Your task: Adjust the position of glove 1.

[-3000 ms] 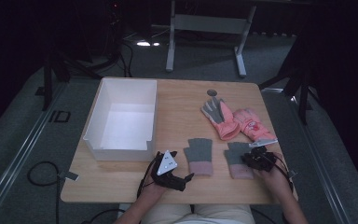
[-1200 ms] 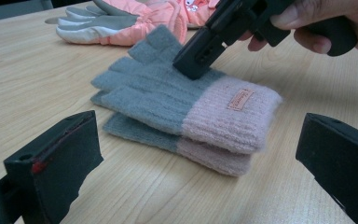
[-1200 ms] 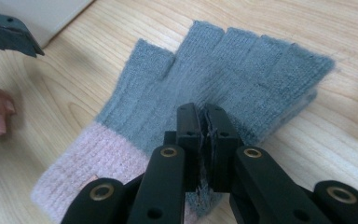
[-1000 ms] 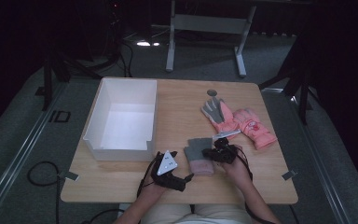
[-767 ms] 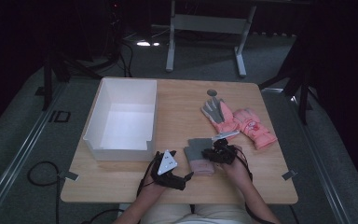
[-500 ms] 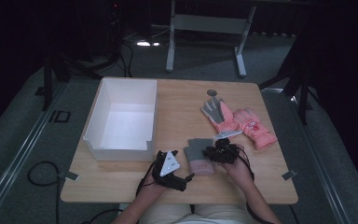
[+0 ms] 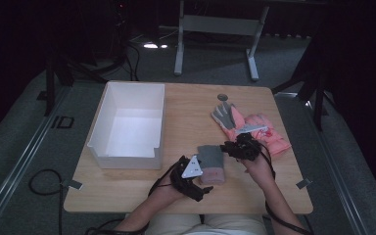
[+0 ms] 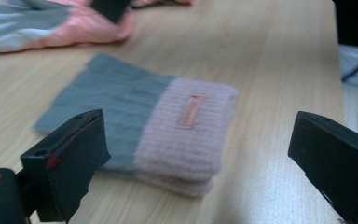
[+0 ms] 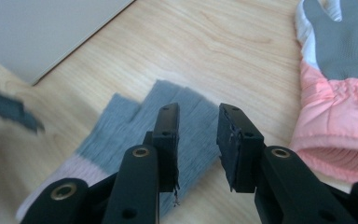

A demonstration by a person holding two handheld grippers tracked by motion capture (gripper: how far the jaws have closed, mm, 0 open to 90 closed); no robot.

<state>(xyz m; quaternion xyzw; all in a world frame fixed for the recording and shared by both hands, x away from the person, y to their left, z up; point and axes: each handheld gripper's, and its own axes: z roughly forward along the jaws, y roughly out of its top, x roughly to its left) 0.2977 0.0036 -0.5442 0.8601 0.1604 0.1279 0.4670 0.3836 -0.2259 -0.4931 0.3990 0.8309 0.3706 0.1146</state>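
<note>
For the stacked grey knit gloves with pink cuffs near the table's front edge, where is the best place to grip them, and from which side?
Probably the pink cuff end of the grey knit gloves. Both gloves lie stacked flat, and the cuffs form the thickest, squarest edge, facing the person. Coming in low from that near side, with one jaw sliding under the stack, the left gripper, jaws wide apart and already aimed at the cuffs, could pinch both layers together.

my right gripper (image 9: 196, 140): jaws a narrow gap apart, just been opening, nothing between them | below: grey glove (image 9: 135, 126) with pink cuff, flat on wooden surface (image 9: 214, 51) | right: pink glove (image 9: 335, 93), grey palm up | upper left: white box (image 9: 42, 28)
</note>
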